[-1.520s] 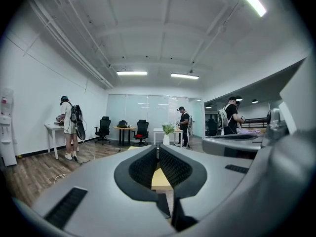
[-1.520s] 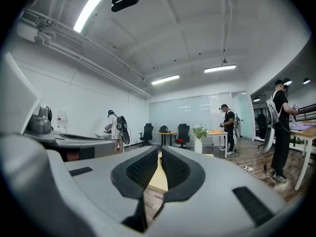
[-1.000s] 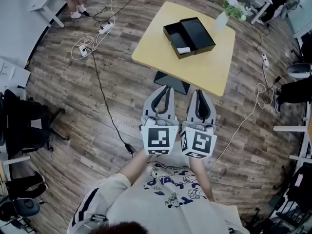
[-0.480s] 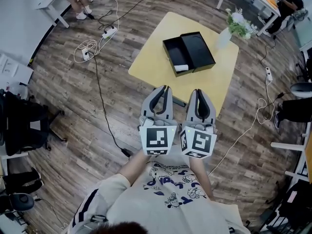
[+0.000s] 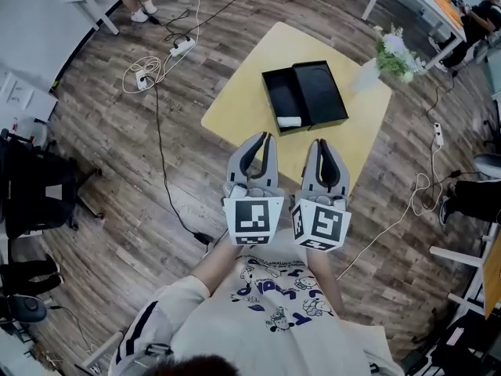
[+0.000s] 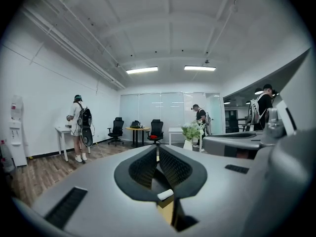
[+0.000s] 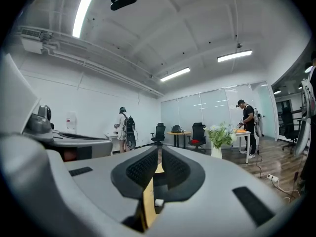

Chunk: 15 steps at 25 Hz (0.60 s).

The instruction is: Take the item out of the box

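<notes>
Both grippers closed and empty, held side by side at the near edge of the table that carries the open box.

The left gripper (image 5: 268, 138) has its grey jaws pressed together at the tips with nothing between them, and the right gripper (image 5: 321, 142) just beside it is closed the same way, also empty. Both point forward over the near edge of the square yellow table (image 5: 250, 84). Well beyond their tips, apart from them, the shallow black cardboard box (image 5: 319, 92) lies open on the tabletop as two halves side by side. The small white item (image 5: 290, 121) rests inside the left half, at its nearest end. A white vase of green and white flowers (image 5: 394, 51) stands at the table's right corner. Wood-plank floor (image 5: 117, 178) surrounds the table, with a white power strip and cables (image 5: 182, 45) lying off to the left.
</notes>
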Each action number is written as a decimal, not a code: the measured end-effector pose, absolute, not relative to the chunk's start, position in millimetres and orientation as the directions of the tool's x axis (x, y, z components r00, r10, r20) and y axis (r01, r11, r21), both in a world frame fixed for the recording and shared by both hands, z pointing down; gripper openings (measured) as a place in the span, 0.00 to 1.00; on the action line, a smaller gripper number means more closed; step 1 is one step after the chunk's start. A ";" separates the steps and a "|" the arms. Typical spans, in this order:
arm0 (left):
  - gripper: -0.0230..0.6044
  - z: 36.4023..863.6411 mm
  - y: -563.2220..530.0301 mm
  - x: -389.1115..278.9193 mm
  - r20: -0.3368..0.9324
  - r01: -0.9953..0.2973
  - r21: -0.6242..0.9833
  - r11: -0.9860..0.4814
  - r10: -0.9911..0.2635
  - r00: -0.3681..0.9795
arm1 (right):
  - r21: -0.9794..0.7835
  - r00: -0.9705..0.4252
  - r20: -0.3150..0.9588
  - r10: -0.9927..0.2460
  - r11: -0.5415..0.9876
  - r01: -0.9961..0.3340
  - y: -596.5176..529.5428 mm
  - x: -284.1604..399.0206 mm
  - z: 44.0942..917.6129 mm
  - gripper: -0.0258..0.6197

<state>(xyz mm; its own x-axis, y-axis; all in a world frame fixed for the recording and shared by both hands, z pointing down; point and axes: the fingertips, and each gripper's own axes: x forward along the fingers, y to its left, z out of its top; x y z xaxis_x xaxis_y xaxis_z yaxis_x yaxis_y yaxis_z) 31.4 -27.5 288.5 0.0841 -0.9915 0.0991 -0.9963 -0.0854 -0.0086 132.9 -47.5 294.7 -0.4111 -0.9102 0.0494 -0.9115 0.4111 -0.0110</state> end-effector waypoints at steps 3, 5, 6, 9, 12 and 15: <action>0.08 292.0 -32.7 31.4 0.110 -0.998 -0.008 -0.068 -0.992 0.067 | -0.015 -0.426 0.063 -0.903 0.425 -0.905 -54.8 133.8 299.7 0.11; 0.08 294.6 -34.7 30.2 0.119 -0.998 -0.010 -0.060 -0.991 0.058 | -0.018 -0.433 0.072 -0.899 0.433 -0.901 -58.1 132.8 302.6 0.11; 0.08 296.1 -35.5 29.2 0.124 -0.998 -0.011 -0.057 -0.991 0.055 | -0.020 -0.437 0.076 -0.896 0.437 -0.899 -59.3 131.7 304.1 0.11; 0.08 301.0 -38.4 26.1 0.141 -0.999 -0.012 -0.050 -0.989 0.048 | -0.024 -0.446 0.089 -0.891 0.446 -0.895 -63.3 128.3 309.0 0.11; 0.08 305.8 -41.4 23.1 0.156 -0.999 -0.009 -0.043 -0.987 0.041 | -0.028 -0.450 0.105 -0.887 0.449 -0.893 -68.1 126.0 314.4 0.11; 0.08 311.0 -46.1 19.6 0.170 -0.999 -0.005 -0.038 -0.985 0.037 | -0.028 -0.454 0.118 -0.883 0.454 -0.890 -73.3 121.9 318.8 0.11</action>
